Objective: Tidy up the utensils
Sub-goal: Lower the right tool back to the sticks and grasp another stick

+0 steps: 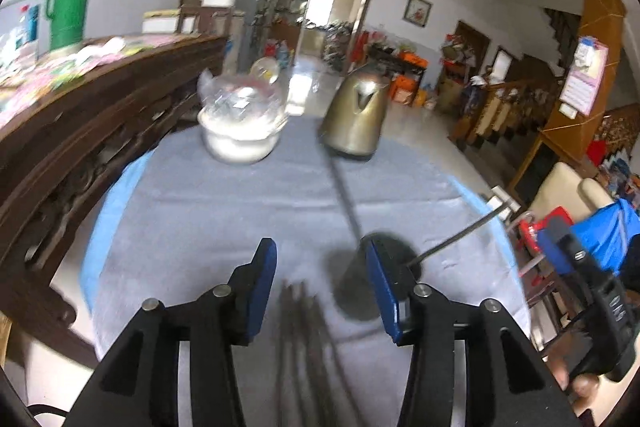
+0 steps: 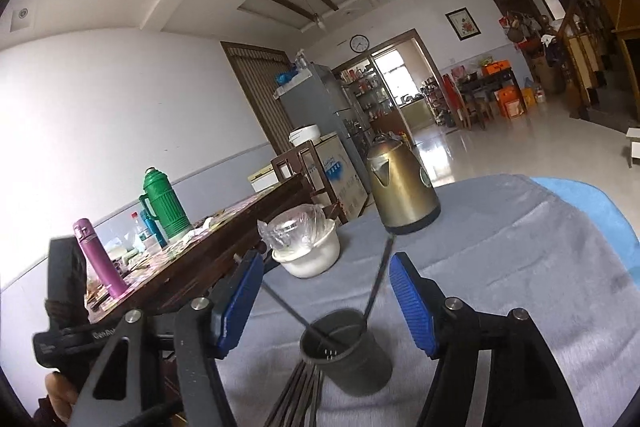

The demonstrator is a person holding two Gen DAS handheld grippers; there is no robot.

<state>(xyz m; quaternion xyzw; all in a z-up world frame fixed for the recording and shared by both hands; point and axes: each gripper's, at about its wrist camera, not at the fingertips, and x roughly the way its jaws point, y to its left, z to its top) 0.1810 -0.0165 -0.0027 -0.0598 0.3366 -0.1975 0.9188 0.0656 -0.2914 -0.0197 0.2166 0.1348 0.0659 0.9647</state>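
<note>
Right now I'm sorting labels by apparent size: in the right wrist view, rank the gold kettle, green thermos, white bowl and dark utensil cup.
1. Dark utensil cup and gold kettle: alike; the cup sits nearer the camera, so unsure.
2. White bowl
3. Green thermos, farthest away.

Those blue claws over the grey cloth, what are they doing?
A person holds one claw in each hand, sorting utensils. Both the left claw and the right claw are open and gripping nothing. Two thin metal sticks already stand in the dark round cup. A bundle of dark loose sticks lies on the grey cloth beside it, not yet put in.
</note>
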